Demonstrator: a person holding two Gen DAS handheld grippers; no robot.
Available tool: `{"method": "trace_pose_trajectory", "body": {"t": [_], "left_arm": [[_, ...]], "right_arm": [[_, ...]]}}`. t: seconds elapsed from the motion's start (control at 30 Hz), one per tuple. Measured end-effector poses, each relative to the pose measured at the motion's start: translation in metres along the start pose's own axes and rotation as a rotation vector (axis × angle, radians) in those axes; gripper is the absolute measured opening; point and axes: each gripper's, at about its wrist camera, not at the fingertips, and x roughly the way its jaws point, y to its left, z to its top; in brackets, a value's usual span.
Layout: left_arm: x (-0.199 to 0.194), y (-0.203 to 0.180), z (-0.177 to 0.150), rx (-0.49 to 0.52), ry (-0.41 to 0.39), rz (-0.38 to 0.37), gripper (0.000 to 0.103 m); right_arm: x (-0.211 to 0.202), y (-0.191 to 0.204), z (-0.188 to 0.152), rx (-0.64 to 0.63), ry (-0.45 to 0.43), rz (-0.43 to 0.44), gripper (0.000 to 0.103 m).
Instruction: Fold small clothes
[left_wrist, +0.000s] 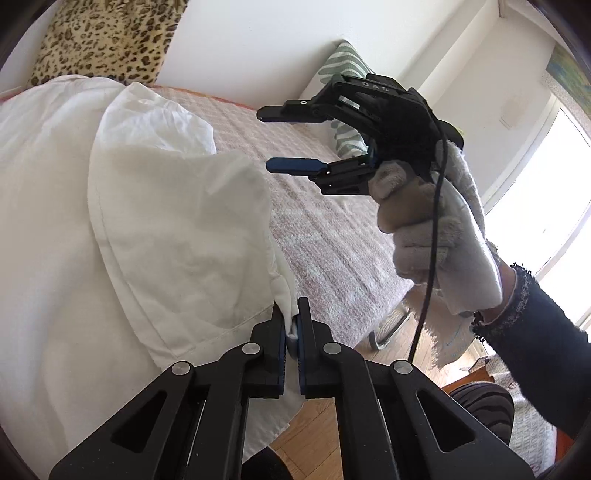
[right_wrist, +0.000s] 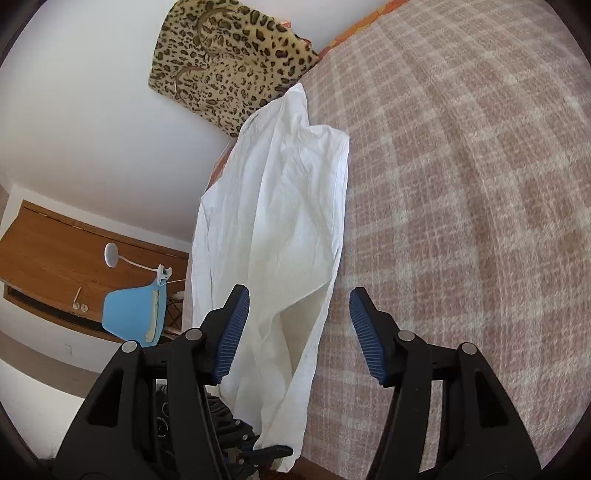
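A white garment (left_wrist: 129, 221) is draped over the bed's pink checked blanket (left_wrist: 325, 236). My left gripper (left_wrist: 291, 325) is shut on a bunched edge of the cloth, which shows between its pads. My right gripper (left_wrist: 266, 139), held by a gloved hand (left_wrist: 443, 236), hovers open above the blanket to the right of the garment, touching nothing. In the right wrist view the garment (right_wrist: 280, 221) runs in a long strip down the bed's edge. There, my right gripper (right_wrist: 299, 291) stands wide open above the strip, its blue pads (right_wrist: 231, 332) clear of the cloth.
A leopard-print cushion (right_wrist: 229, 70) leans on the wall at the bed's head, and a green-and-white cushion (left_wrist: 343, 70) lies at the far end. Beside the bed are wooden floor (left_wrist: 321, 417), a blue chair (right_wrist: 133, 314) and a wooden desk (right_wrist: 55, 258).
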Motion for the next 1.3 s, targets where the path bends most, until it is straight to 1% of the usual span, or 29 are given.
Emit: {"method": "trace_pose_trajectory", "body": {"t": [0.07, 0.17, 0.23, 0.3, 0.33, 0.37, 0.4, 0.43, 0.53, 0.63, 0.67, 0.83, 0.93, 1.03, 1.1, 1.2, 1.3], "left_arm": [[-0.009, 0.003, 0.004, -0.025, -0.022, -0.015, 0.003], [-0.019, 0.005, 0.005, -0.041, -0.041, -0.026, 0.003], [-0.022, 0.007, 0.005, -0.062, -0.051, -0.036, 0.003], [-0.022, 0.010, 0.005, -0.072, -0.055, -0.045, 0.003], [-0.021, 0.010, 0.004, -0.074, -0.055, -0.046, 0.003], [-0.022, 0.012, 0.002, -0.082, -0.054, -0.051, 0.003], [-0.023, 0.014, 0.000, -0.090, -0.053, -0.055, 0.003], [-0.023, 0.016, -0.001, -0.100, -0.053, -0.058, 0.003], [-0.030, 0.025, -0.007, -0.149, -0.061, -0.074, 0.003], [-0.039, 0.033, -0.014, -0.195, -0.076, -0.087, 0.003], [-0.043, 0.035, -0.016, -0.208, -0.084, -0.089, 0.003], [-0.064, 0.050, -0.030, -0.280, -0.133, -0.095, 0.003], [-0.073, 0.062, -0.040, -0.333, -0.145, -0.091, 0.003], [-0.080, 0.073, -0.051, -0.366, -0.150, -0.077, 0.003], [-0.085, 0.079, -0.056, -0.379, -0.154, -0.064, 0.003], [-0.094, 0.087, -0.061, -0.390, -0.163, -0.042, 0.003], [-0.102, 0.091, -0.059, -0.383, -0.174, -0.012, 0.003]], "right_arm": [[0.015, 0.001, 0.030, 0.005, -0.021, -0.034, 0.063], [0.043, 0.004, 0.065, -0.004, -0.045, -0.129, 0.063], [0.060, 0.000, 0.081, -0.002, -0.036, -0.167, 0.063], [0.075, 0.000, 0.088, 0.001, -0.021, -0.194, 0.063], [0.081, 0.000, 0.090, 0.008, -0.017, -0.204, 0.055], [0.085, 0.000, 0.092, 0.014, -0.013, -0.195, 0.047], [0.090, 0.001, 0.094, 0.012, 0.001, -0.189, 0.020], [0.092, 0.005, 0.096, 0.003, 0.008, -0.198, 0.011], [0.093, 0.033, 0.102, -0.082, -0.003, -0.263, 0.007], [0.097, 0.072, 0.108, -0.187, 0.004, -0.329, 0.005], [0.102, 0.086, 0.109, -0.221, 0.013, -0.363, 0.005], [0.141, 0.148, 0.089, -0.396, 0.076, -0.524, 0.004], [0.173, 0.177, 0.072, -0.484, 0.126, -0.586, 0.004], [0.204, 0.196, 0.055, -0.558, 0.168, -0.639, 0.004], [0.224, 0.206, 0.048, -0.594, 0.194, -0.659, 0.004], [0.250, 0.213, 0.040, -0.626, 0.215, -0.693, 0.004], [0.269, 0.216, 0.035, -0.627, 0.222, -0.708, 0.004]]}}
